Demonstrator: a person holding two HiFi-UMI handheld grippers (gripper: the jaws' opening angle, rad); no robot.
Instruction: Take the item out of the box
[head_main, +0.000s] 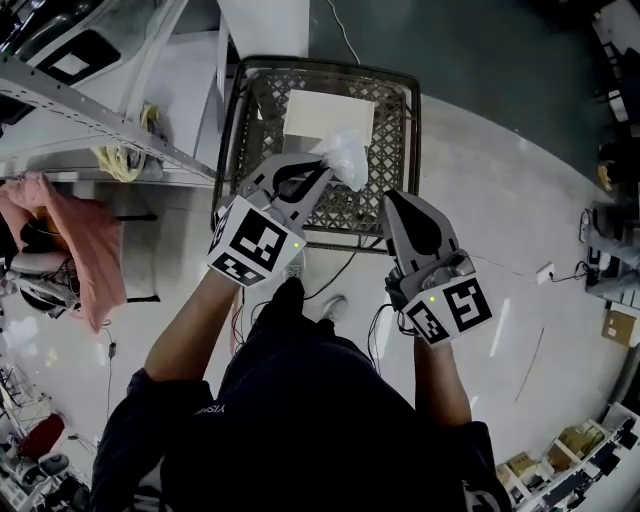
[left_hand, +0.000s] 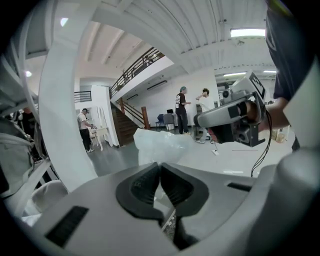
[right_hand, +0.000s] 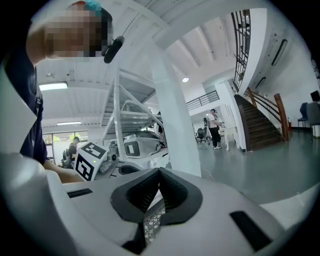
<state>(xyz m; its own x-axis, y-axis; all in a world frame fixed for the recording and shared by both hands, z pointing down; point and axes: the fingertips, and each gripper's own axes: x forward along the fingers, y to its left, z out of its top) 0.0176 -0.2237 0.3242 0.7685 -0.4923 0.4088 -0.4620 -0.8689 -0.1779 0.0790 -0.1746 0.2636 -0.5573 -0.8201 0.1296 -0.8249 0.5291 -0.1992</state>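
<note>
Slippage is the main risk: the left tongs (head_main: 320, 168) are pinched shut on what looks like only an edge of the white bag (head_main: 346, 157). The bag hangs above the black crate (head_main: 237, 120), so a jerk could drop it back in. The metal rack (head_main: 95, 118) crowds the left side. The right tongs (head_main: 392, 198), closed and empty, hover at the crate's near rim. Open floor (head_main: 500, 230) lies to the right.

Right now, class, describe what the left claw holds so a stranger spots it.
Find the dark lattice crate on the pale floor. Above it the left claw grips a crumpled translucent bag. Unlike the flat white sheet inside the crate, it is puffy and lifted.
</note>
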